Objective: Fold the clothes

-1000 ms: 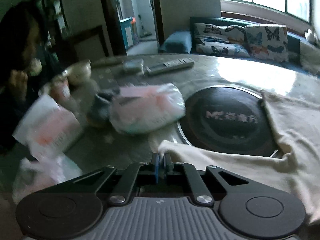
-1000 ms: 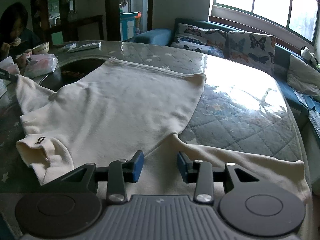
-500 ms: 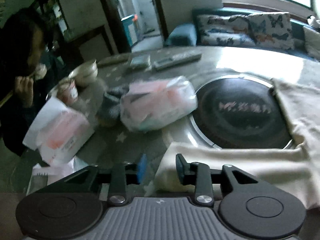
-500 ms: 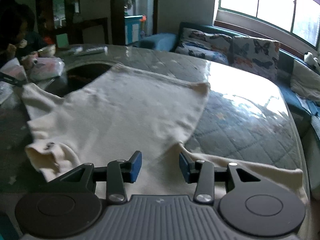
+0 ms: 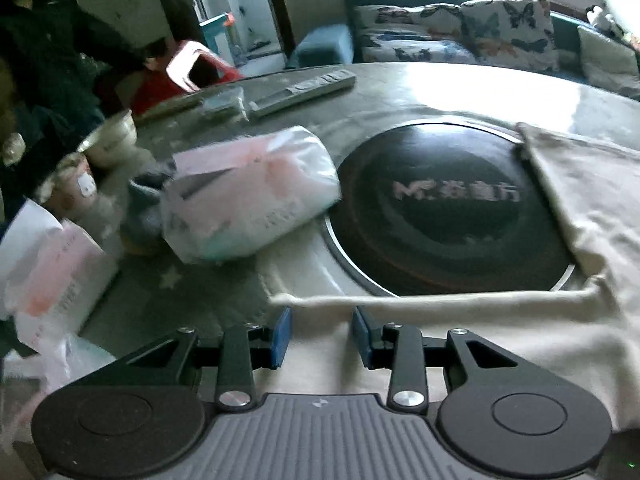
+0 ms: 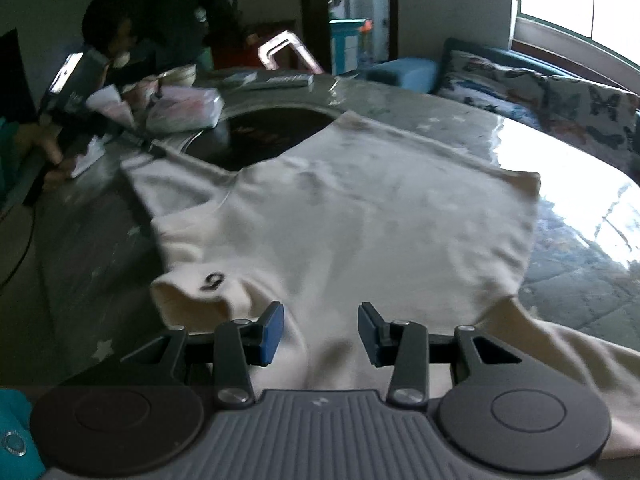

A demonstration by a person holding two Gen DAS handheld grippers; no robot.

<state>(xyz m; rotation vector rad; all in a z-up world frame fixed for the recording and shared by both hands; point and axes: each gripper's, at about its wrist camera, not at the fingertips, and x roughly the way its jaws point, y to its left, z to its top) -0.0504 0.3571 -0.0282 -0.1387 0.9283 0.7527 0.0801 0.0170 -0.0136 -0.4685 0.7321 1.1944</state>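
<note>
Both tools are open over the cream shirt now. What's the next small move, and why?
Probably lower the left tool and close it on the sleeve edge just ahead of it. Its jaws stand apart with nothing pinched, the cream shirt lies spread flat and unfolded, and the right tool hovers open near the collar.

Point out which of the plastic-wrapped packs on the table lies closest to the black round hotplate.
The pink-and-white pack lying on its side, its end reaching the hotplate rim. The other pack sits farther off, at the table's left edge.
</note>
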